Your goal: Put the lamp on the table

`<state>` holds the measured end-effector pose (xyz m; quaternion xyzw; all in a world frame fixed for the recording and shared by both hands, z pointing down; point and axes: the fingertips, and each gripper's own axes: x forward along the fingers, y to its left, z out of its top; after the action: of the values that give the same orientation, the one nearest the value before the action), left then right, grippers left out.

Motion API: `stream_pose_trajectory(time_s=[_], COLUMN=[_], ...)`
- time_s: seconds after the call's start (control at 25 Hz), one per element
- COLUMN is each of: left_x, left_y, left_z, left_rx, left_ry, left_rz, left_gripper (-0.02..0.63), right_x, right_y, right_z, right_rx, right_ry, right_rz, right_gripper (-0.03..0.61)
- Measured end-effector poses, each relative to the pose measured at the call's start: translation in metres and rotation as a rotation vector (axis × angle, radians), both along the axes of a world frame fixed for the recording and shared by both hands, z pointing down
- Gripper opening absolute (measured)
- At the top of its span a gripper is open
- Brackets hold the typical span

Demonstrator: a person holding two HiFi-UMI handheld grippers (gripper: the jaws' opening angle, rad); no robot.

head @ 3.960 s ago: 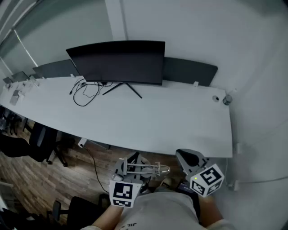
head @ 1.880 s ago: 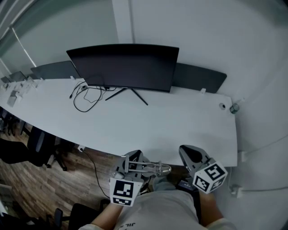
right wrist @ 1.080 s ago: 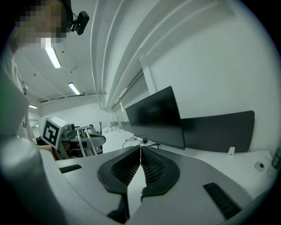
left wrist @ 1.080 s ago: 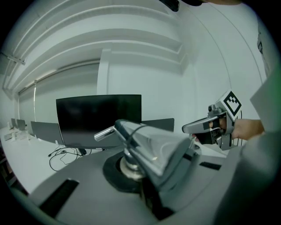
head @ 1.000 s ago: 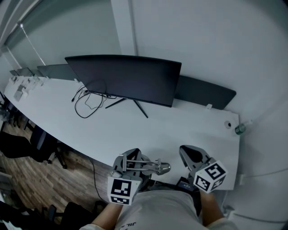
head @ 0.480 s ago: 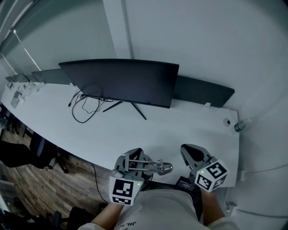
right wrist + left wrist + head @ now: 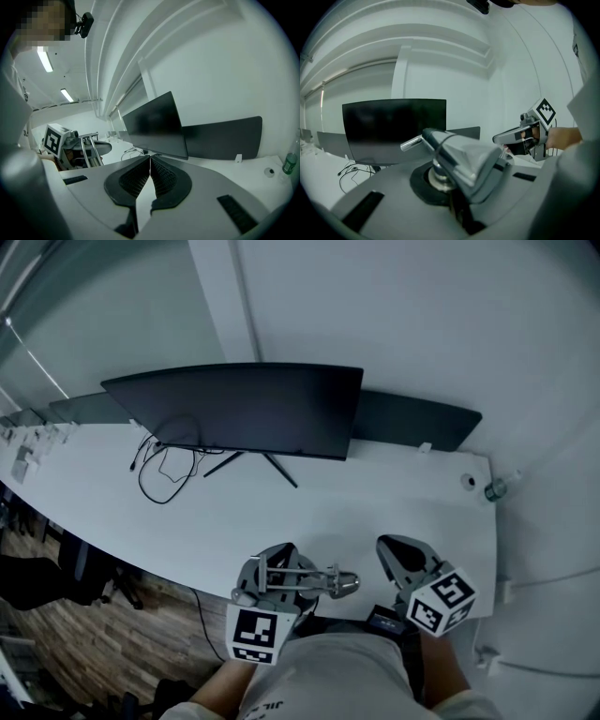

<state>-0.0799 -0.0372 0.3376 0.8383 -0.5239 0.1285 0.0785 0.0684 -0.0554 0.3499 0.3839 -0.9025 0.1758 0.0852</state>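
Observation:
My left gripper (image 7: 269,579) is shut on a small silver metal lamp (image 7: 314,584), held low by the near edge of the long white table (image 7: 281,512). In the left gripper view the lamp's grey shade (image 7: 461,159) and chrome stem fill the space between the jaws. My right gripper (image 7: 401,559) hovers beside it on the right, over the table's near right corner, shut with nothing in it; its ribbed pads (image 7: 140,177) meet. From the right gripper view the left gripper (image 7: 58,140) with the lamp's thin rods (image 7: 91,149) shows at the left.
A wide dark curved monitor (image 7: 234,409) stands at the back of the table, with black cables (image 7: 159,465) to its left. Dark partition panels (image 7: 417,423) line the far edge. A small bottle (image 7: 494,488) sits at the far right corner. Office chairs (image 7: 37,573) stand on the wood floor at left.
The scene has slid left in the head view. Both grippers keep their places low in the frame, near the table's front edge, the left one still gripping the lamp.

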Motion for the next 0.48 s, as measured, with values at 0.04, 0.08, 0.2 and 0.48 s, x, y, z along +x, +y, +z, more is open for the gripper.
stream_pose_trajectory(time_s=[0.04,0.08,0.2,0.48], left_x=[0.0,0.0,0.0,0.001], left_y=[-0.002,-0.005,-0.011,-0.03], left_z=[0.0,0.0,0.001,0.005], left_rx=[0.001,-0.001,-0.004,-0.006], left_ry=[0.001,0.003,0.003,0.005], left_rz=[0.001,0.002,0.004,0.009], left_gripper=[0.003,0.003,0.003,0.003], right_x=[0.001,0.001,0.001,0.002], right_y=[-0.001,-0.001,-0.003,-0.013], right_z=[0.002,0.003,0.006,0.012], right_rx=[-0.005,-0.009,-0.019,-0.03], right_ry=[0.0,0.0,-0.002,-0.01], right_rz=[0.005,0.008,0.014,0.03], right_gripper=[0.032,0.031,0.032,0.032])
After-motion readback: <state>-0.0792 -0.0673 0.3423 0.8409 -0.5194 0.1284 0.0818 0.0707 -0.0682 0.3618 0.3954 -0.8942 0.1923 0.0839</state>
